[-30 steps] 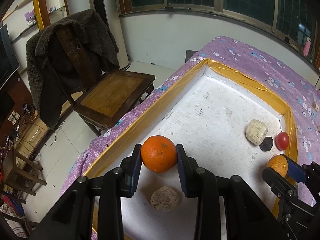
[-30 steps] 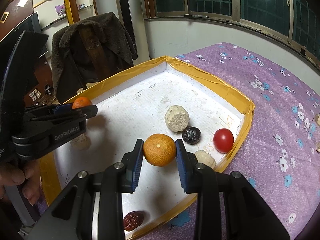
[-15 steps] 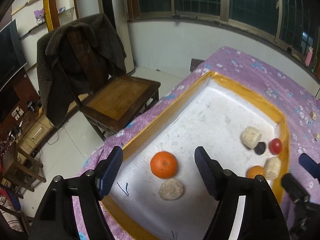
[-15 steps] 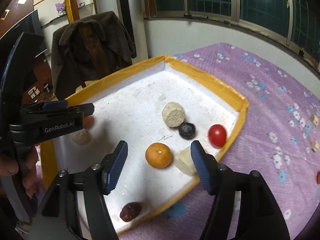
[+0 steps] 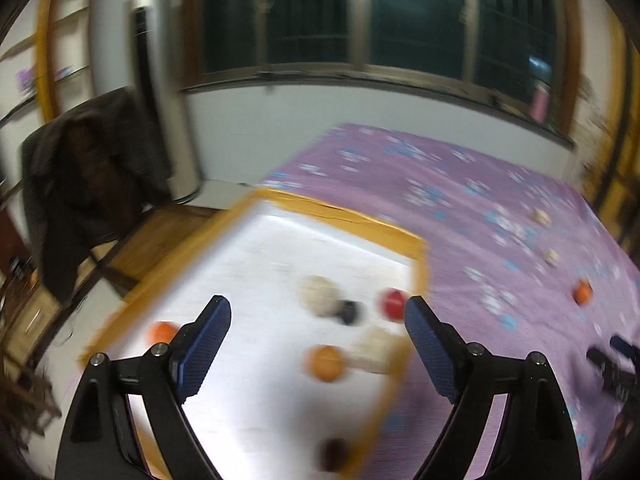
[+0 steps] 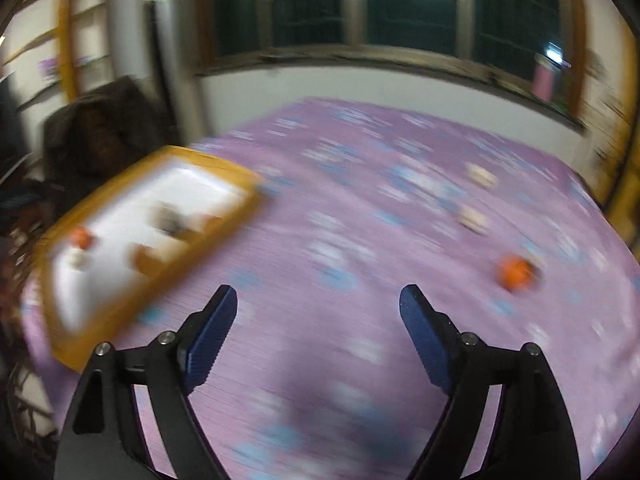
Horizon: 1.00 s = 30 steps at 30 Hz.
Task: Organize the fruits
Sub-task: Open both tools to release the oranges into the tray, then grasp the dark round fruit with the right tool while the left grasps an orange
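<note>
Fruits, assorted, most gathered in a shallow white tray with orange-yellow taped rim (image 5: 336, 212), which sits on a purple flower-print cloth (image 5: 480, 200). Both views are motion-blurred, so fine detail is lost.

Tray contents, left wrist view: one orange round fruit (image 5: 327, 362) near the middle; a second, redder orange fruit (image 5: 161, 332) at the left edge, partly behind the left finger; a pale beige lumpy piece (image 5: 320, 289) farther in, with a small black round fruit (image 5: 347, 311) just beside it; a red round fruit (image 5: 393, 300) close to the right rim; a pale blurred piece (image 5: 374, 350) just right of the middle orange; a dark brownish-red fruit (image 5: 334, 454) at the near rim.

Loose on the cloth, right of the tray: a small orange fruit (image 5: 583, 292) and two pale small pieces (image 5: 541, 216), well apart from the tray.

Left gripper (image 5: 318, 314): blue-padded fingers spread wide, holding nothing, hovering over the near part of the tray.

Right gripper (image 6: 318, 302): fingers likewise spread wide and empty, over bare cloth, with the tray to its far left and the loose orange fruit to its right. Its dark tip (image 5: 612, 360) shows at the right edge of the left wrist view.

Background: dark coat draped on a wooden chair (image 5: 92, 160), left; dark windows (image 5: 360, 12) along the far wall.
</note>
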Tool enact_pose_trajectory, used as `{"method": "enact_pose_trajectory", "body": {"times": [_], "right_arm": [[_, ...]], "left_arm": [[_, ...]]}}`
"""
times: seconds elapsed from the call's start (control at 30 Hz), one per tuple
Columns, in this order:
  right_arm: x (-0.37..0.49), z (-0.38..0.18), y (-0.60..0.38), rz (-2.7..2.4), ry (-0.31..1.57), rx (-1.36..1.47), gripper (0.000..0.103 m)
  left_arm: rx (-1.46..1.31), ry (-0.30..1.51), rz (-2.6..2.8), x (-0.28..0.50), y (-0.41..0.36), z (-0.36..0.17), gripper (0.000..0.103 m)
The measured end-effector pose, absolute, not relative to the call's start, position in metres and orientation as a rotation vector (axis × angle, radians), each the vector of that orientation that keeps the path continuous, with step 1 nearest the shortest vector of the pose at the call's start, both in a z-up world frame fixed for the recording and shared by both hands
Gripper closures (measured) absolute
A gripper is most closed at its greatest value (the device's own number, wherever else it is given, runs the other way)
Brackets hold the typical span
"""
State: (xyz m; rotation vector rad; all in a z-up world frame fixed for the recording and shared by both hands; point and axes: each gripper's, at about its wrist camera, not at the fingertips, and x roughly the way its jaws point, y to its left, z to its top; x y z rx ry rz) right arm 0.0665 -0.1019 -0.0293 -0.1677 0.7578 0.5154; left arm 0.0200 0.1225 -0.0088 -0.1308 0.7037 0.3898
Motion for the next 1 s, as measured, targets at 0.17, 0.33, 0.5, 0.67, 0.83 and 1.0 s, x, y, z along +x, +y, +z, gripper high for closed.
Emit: {"method": "enact_pose_trajectory", "body": {"times": [0.17, 0.33, 0.5, 0.67, 0.83, 1.0], "right_arm": [[0.107, -0.061, -0.208, 0.264, 0.862, -0.067, 0.02], [0.147, -0.065, -0.251, 0.159, 0.877, -0.032, 0.029], [0.185, -0.076, -0.246, 0.146, 0.913, -0.086, 0.044], [0.206, -0.076, -0.233, 0.169, 0.899, -0.116, 0.046], [0.23, -0.082, -0.219, 0.208, 0.935, -0.132, 0.059], [0.228, -0.083, -0.218, 0.229, 0.931, -0.113, 0.078]], "left_arm": [[-0.057, 0.784, 0.25, 0.058, 0.059, -0.031, 0.014], [0.025, 0.814, 0.148, 0.074, 0.012, -0.042, 0.014], [0.009, 0.825, 0.127, 0.084, 0.005, -0.049, 0.014], [-0.033, 0.844, 0.114, 0.102, -0.001, -0.054, 0.014], [0.01, 0.836, 0.029, 0.132, -0.037, -0.053, 0.014], [0.037, 0.82, -0.089, 0.167, -0.09, -0.055, 0.015]]}}
